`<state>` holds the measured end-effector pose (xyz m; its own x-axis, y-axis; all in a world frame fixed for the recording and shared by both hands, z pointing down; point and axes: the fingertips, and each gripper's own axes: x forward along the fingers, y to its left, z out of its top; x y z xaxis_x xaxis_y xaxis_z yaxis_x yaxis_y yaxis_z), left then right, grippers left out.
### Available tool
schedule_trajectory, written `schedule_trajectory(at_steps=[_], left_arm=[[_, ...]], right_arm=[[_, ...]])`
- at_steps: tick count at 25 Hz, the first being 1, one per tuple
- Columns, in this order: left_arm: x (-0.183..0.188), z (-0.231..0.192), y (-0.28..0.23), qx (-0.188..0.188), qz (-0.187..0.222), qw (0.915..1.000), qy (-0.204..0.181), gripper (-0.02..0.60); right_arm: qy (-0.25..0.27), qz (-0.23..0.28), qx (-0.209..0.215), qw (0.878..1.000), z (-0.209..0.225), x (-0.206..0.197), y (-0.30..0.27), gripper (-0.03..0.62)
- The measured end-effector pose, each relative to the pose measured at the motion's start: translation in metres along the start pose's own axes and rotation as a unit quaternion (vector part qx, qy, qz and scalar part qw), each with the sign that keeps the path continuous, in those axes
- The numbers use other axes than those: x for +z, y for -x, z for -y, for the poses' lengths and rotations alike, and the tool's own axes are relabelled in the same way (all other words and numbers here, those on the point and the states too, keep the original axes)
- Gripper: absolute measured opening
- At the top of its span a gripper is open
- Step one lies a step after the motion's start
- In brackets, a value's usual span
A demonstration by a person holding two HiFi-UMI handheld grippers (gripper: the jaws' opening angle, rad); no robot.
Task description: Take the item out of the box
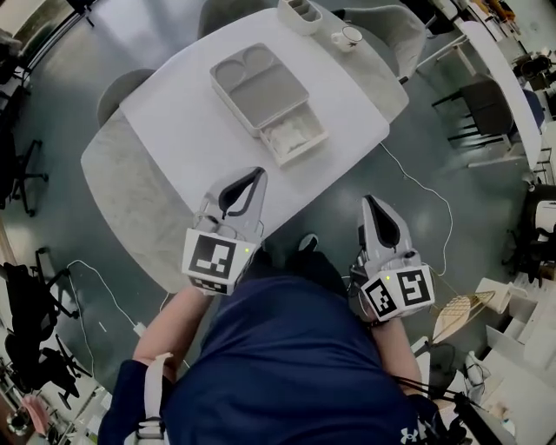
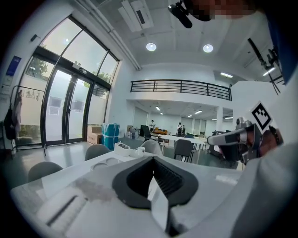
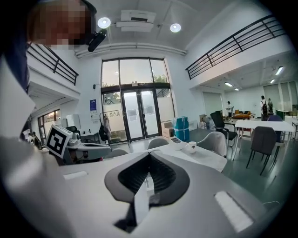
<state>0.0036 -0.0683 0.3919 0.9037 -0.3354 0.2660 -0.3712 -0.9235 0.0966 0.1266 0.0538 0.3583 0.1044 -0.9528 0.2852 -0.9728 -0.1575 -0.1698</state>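
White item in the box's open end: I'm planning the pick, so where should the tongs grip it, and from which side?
Probably from above: the white item lies low in the open compartment of the box, walled all round, so a level approach looks blocked. Grip across its middle; its finer shape is too small to tell.

What lies in the open drawer of the pale grey rectangular plastic box [image 1: 259, 85] on the white counter [image 1: 174, 130] we cannot name. We see only a whitish crumpled mass [image 1: 294, 135], too small to tell. At the counter's far edge a white divided holder [image 1: 300, 15] is cut off by the top of the head view. In the left gripper view the box's near left part is a pale blur. Our hands are hidden beneath the left claw [image 1: 258, 172] and the right claw [image 1: 367, 201].
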Motion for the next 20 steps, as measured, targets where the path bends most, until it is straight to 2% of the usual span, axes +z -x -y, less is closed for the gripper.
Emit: schedule_trajectory(at_steps=[6,10,12,16,20], left_arm=[[-0.018,-0.020,-0.044,0.024,-0.041,0.9988,-0.014,0.002],[-0.042,-0.029,-0.077,0.042,-0.091,0.9945,-0.031,0.006],[-0.053,-0.030,-0.093,0.049,-0.119,0.9912,-0.030,0.028],[-0.073,-0.026,-0.128,0.048,-0.183,0.9816,-0.028,0.063],[-0.104,-0.031,-0.152,0.051,-0.256,0.9649,-0.023,0.064]], right_arm=[[-0.008,-0.021,0.055,0.998,0.020,-0.002,-0.055,0.002],[-0.011,-0.033,0.113,0.993,0.026,-0.002,-0.090,0.002],[-0.012,-0.038,0.137,0.990,0.033,0.002,-0.102,0.002],[-0.026,-0.051,0.175,0.983,0.058,0.001,-0.127,0.002],[-0.037,-0.067,0.209,0.975,0.068,-0.008,-0.148,0.002]])
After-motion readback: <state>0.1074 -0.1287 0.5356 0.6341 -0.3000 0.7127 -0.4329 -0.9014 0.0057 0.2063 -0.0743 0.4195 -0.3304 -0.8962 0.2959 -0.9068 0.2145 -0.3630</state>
